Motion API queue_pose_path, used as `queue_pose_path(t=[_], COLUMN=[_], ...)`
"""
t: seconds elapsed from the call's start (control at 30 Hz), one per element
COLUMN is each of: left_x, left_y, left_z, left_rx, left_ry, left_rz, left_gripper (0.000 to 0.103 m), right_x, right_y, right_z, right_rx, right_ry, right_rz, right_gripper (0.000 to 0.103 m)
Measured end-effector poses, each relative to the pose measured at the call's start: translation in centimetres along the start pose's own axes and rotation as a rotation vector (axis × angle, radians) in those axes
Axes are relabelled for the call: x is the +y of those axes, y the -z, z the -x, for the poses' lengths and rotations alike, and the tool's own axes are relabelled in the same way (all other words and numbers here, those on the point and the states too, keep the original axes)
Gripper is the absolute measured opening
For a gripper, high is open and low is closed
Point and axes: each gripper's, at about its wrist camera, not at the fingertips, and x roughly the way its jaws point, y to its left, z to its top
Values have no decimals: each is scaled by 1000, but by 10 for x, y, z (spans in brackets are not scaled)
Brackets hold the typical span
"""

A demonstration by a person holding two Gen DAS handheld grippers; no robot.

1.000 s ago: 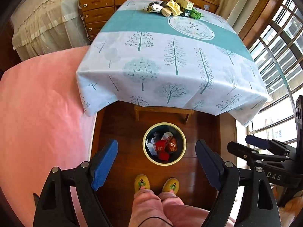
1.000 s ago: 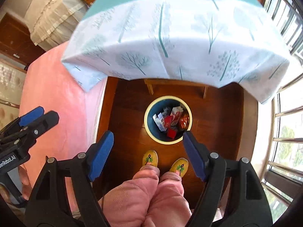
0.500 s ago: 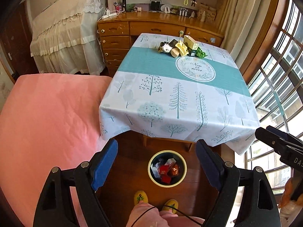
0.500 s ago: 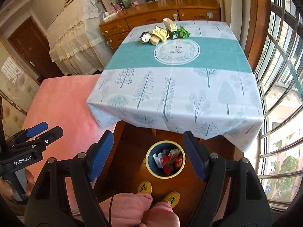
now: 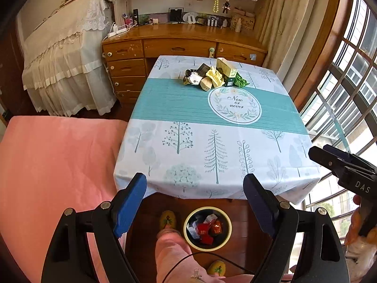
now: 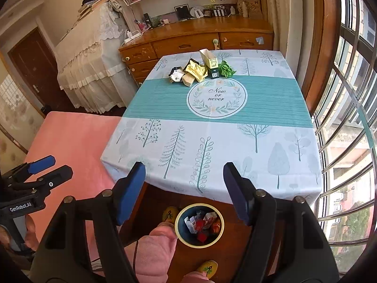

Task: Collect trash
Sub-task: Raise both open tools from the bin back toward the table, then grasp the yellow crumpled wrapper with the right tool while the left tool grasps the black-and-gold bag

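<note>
Your left tongs (image 5: 195,202) gape wide with nothing between the blue pads, hanging over the near edge of the counter (image 5: 212,141). Your right tongs (image 6: 183,188) are empty too, their jaws having just been closing a little, though a clear gap remains. The trash pile (image 5: 214,76) sits at the counter's far end, just beyond the round emblem. Down on the wooden floor, just beside your slippers, the bin (image 5: 207,228) holds red and white wrappers.
</note>
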Motion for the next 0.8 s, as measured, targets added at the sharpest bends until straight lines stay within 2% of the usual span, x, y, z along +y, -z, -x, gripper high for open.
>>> queue_pose_path(t=[0.17,0.37,0.5,0.67,0.8], left_x=[24,53,58,55,48], left_y=[-70,-191,-262,-325,-347], left_z=[-62,-163,-230,-318,-375], left_rx=[41,129,129,139,156], left_ry=[46,129,150,168,192], left_rz=[-128,-220,-309,-366,-327], left_gripper=[86,86,86,86,86], right_x=[-1,-8,-5,-3,-2], right_y=[-44,-120,-176,-234,-269], right_z=[-57,-151,-219,-303,-367], right_rx=[14,64,82,98,114], right_ry=[63,133,177,211,220], right_rz=[-22,-163,-193,-188,-161], right_gripper=[66,66,66,66,66])
